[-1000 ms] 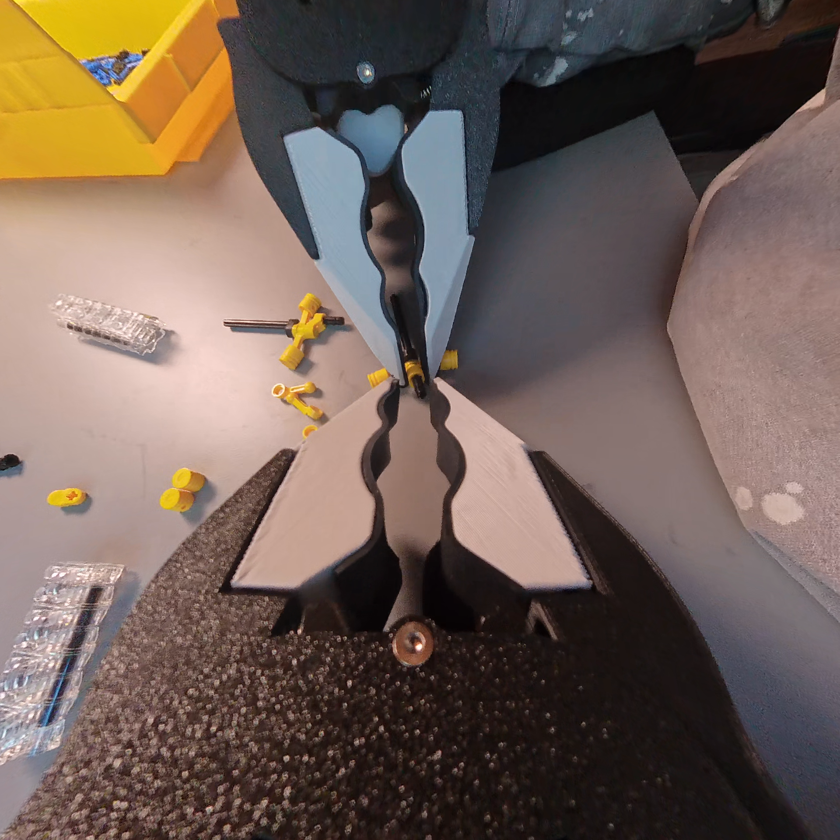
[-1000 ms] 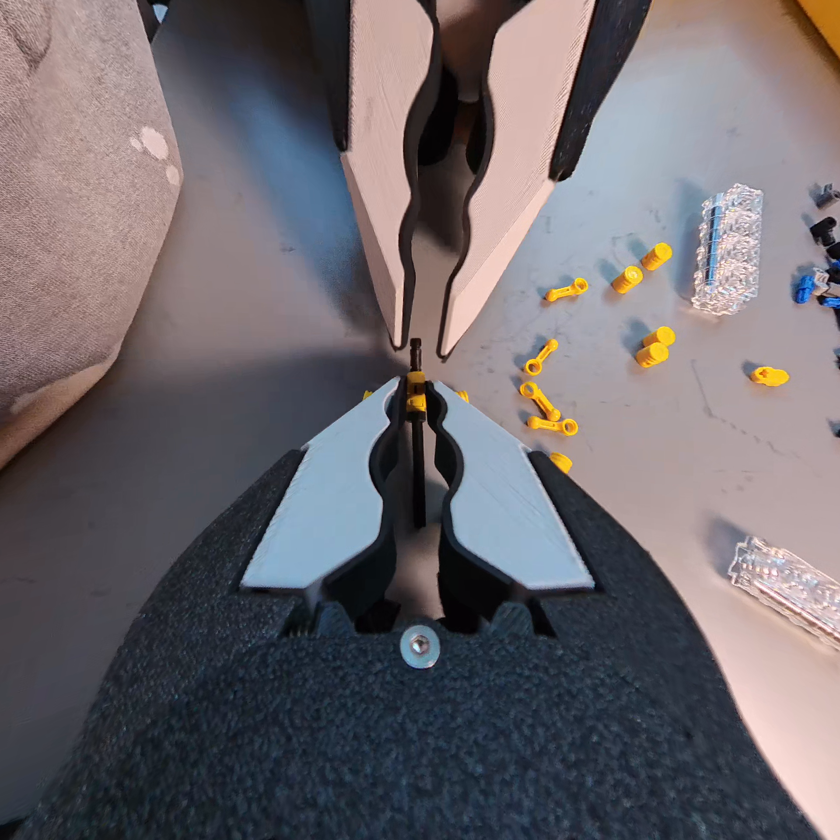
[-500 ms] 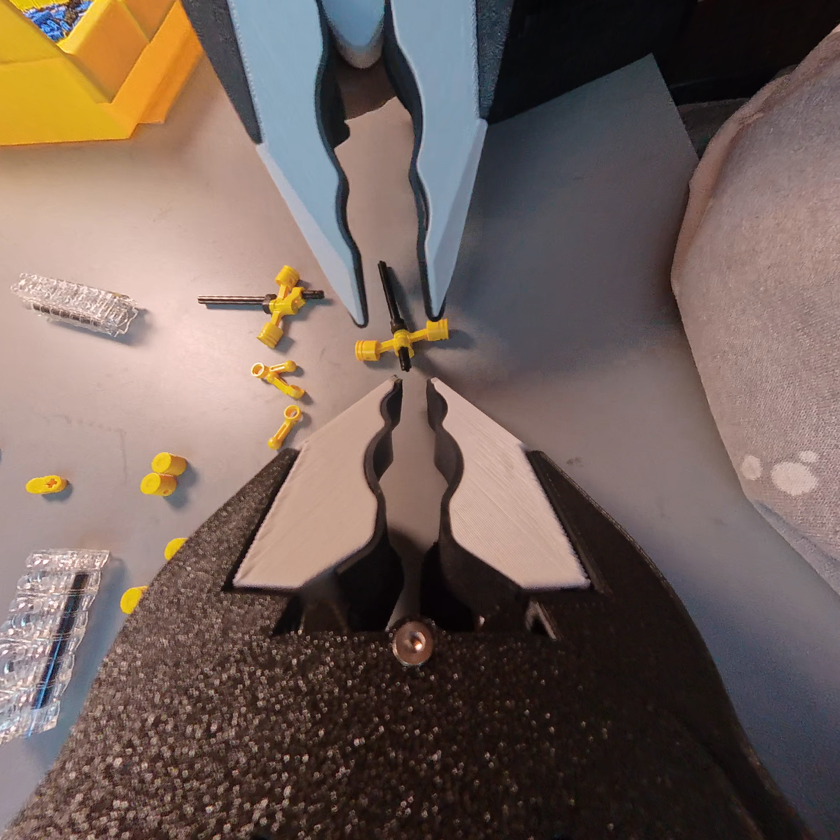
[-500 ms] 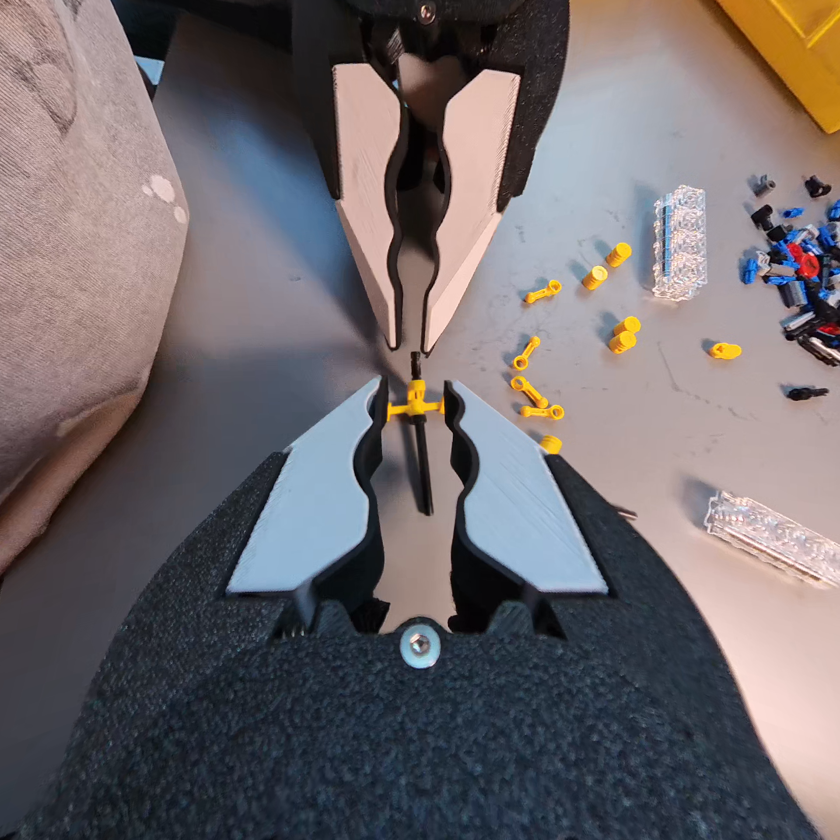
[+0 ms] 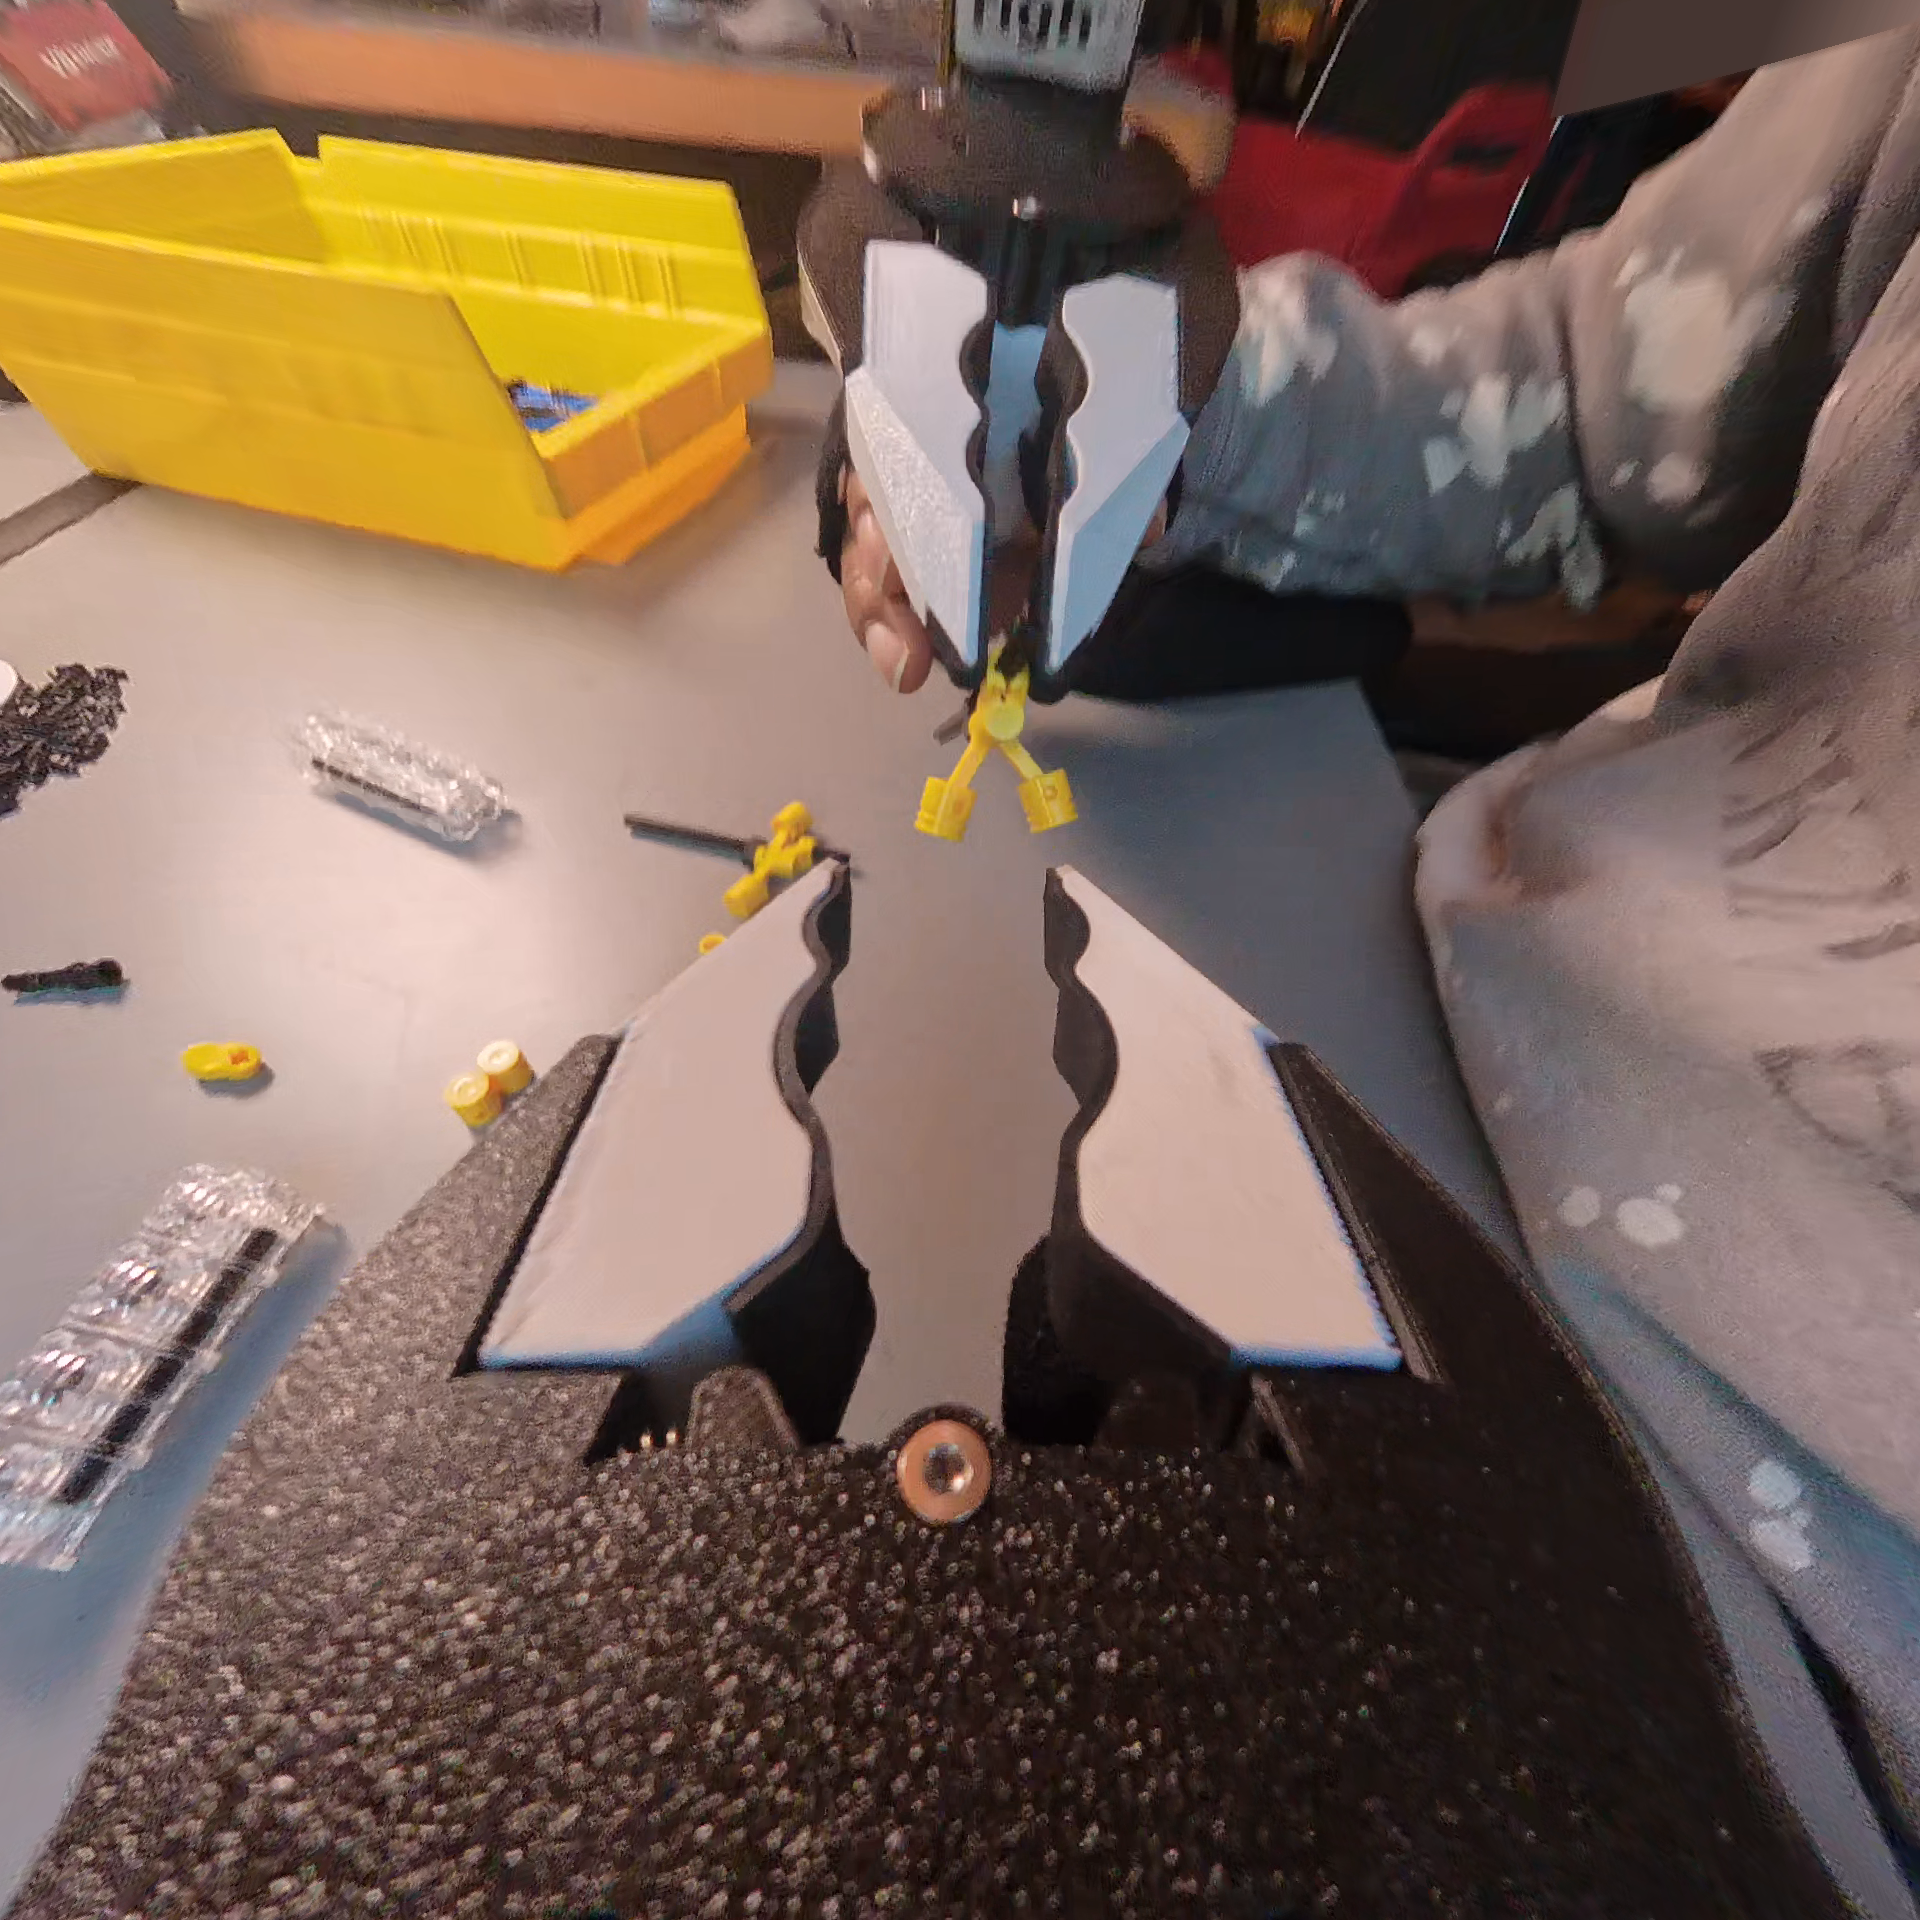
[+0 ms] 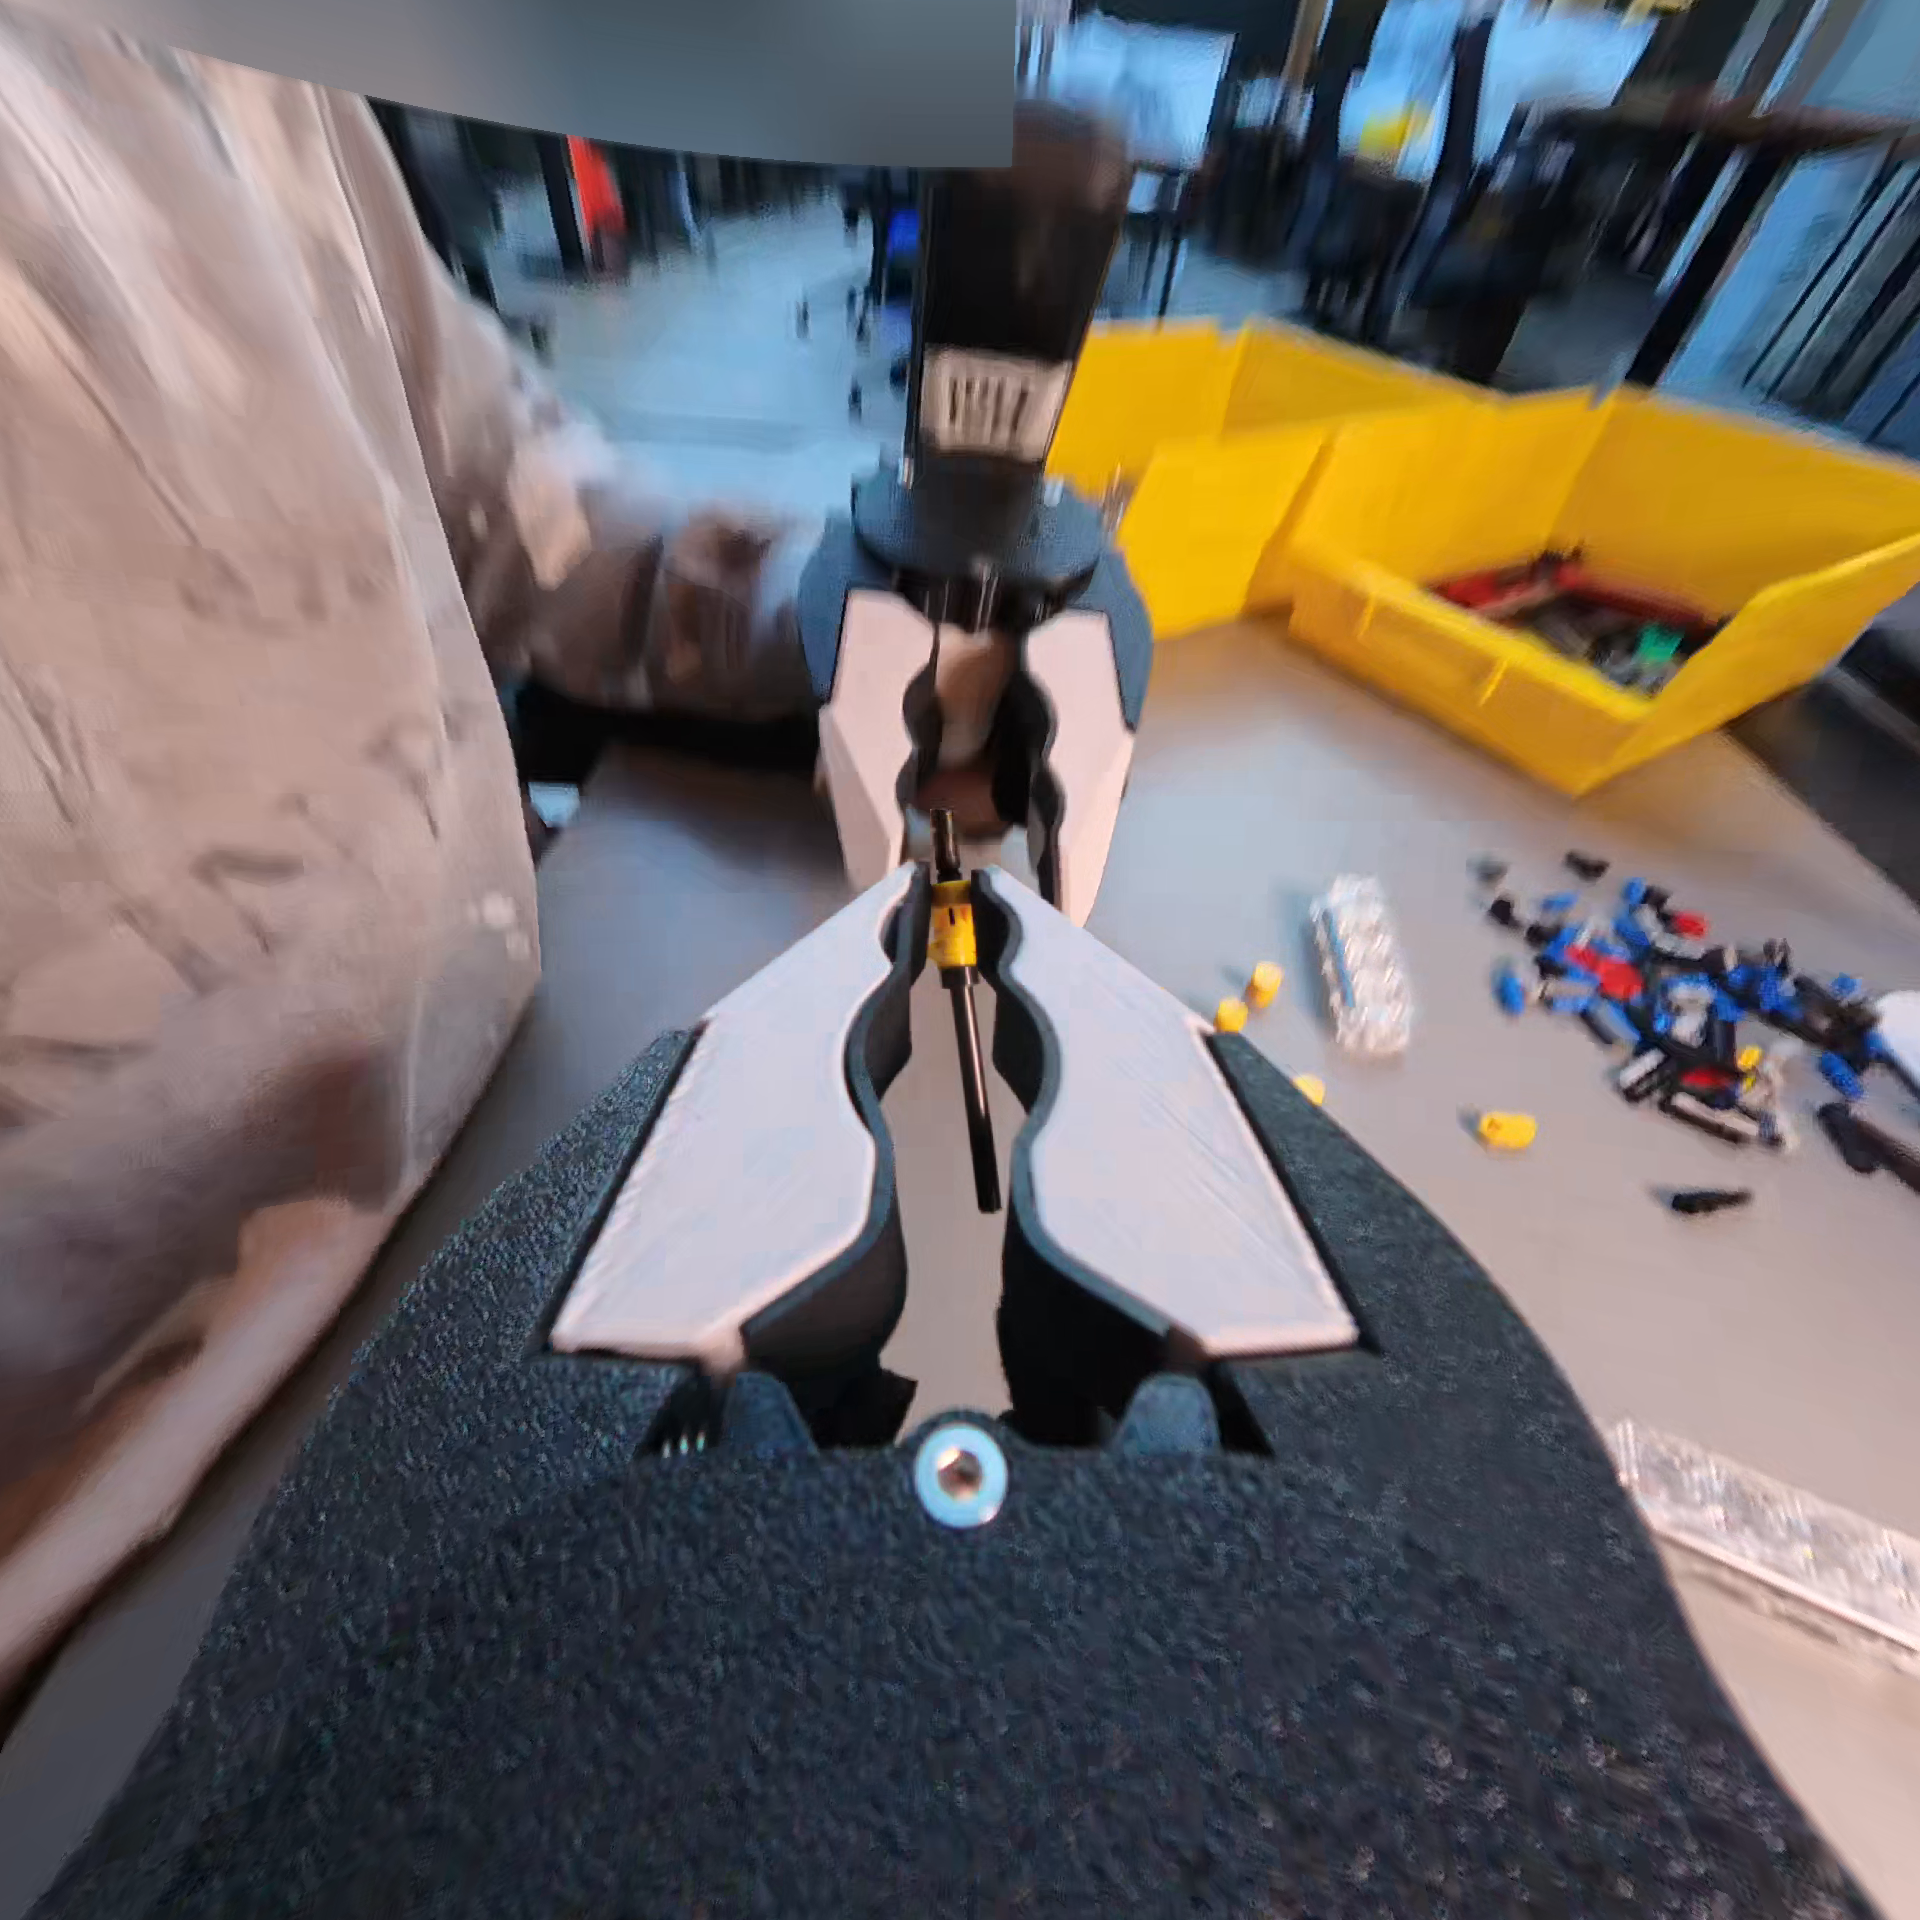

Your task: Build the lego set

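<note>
Above the bench (image 5: 312, 644), right gripper (image 6: 951, 883) clamps the black axle with yellow pistons (image 5: 995, 764); left gripper (image 5: 945, 883) fingers spread, empty, just below; grip firm, axle level.

I read no legible text. White label (image 6: 992, 407) on black handle above far claw: markings blurred. Red object (image 5: 78, 57) top left: lettering smeared.

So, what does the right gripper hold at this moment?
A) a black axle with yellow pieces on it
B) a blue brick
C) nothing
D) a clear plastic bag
A: the right gripper is shut on the black axle, whose yellow pieces hang below its tips in the left wrist view.
</note>
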{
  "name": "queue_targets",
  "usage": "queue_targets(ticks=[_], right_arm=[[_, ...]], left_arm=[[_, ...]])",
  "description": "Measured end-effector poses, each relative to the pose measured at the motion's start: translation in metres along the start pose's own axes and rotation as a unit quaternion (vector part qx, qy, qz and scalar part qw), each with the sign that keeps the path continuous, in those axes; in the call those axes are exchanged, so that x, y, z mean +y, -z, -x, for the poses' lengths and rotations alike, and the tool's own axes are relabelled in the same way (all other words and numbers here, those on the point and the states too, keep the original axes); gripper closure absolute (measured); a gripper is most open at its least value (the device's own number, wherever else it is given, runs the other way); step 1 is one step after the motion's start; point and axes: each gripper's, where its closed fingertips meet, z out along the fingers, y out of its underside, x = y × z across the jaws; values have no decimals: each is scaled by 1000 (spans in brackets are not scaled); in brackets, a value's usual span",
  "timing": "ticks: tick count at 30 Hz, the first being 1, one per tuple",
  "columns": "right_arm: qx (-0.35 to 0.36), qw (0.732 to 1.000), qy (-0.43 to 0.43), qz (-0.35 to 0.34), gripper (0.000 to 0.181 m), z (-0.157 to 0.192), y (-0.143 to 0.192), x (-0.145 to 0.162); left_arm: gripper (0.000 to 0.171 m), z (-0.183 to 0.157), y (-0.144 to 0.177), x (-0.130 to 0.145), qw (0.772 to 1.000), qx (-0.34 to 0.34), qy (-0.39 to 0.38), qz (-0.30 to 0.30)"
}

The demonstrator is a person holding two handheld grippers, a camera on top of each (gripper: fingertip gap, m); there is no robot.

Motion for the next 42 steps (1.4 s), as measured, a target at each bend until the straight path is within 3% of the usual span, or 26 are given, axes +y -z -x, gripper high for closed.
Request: queue_targets(ticks=[5, 9, 12, 15, 21, 22, 38, 42], right_arm=[[-9, 978, -60, -198, 175, -12, 20, -52], [-44, 955, -110, -273, 175, -13, 22, -68], [-60, 944, -129, -297, 174, -13, 22, -71], [-51, 953, -123, -274, 174, -16, 18, -62], [-37, 965, -113, -234, 175, -22, 17, -48], [-43, 967, -111, -227, 175, -21, 17, -47], [-26, 968, -124, -216, 175, -28, 15, -39], [-19, 972, -127, -196, 175, -31, 13, -32]], left_arm=[[119, -2, 7, -49, 985, 42, 81, -149], [116, -13, -5, -63, 976, 84, 99, -175], [123, -13, -11, -70, 979, 55, 75, -183], [141, -12, -3, -75, 978, 45, 59, -197], [154, -4, -2, -64, 985, 16, 47, -166], [167, 0, -1, -62, 985, 9, 50, -166], [164, 9, 2, -63, 977, 9, 92, -192], [166, 12, 2, -56, 979, 16, 108, -171]])
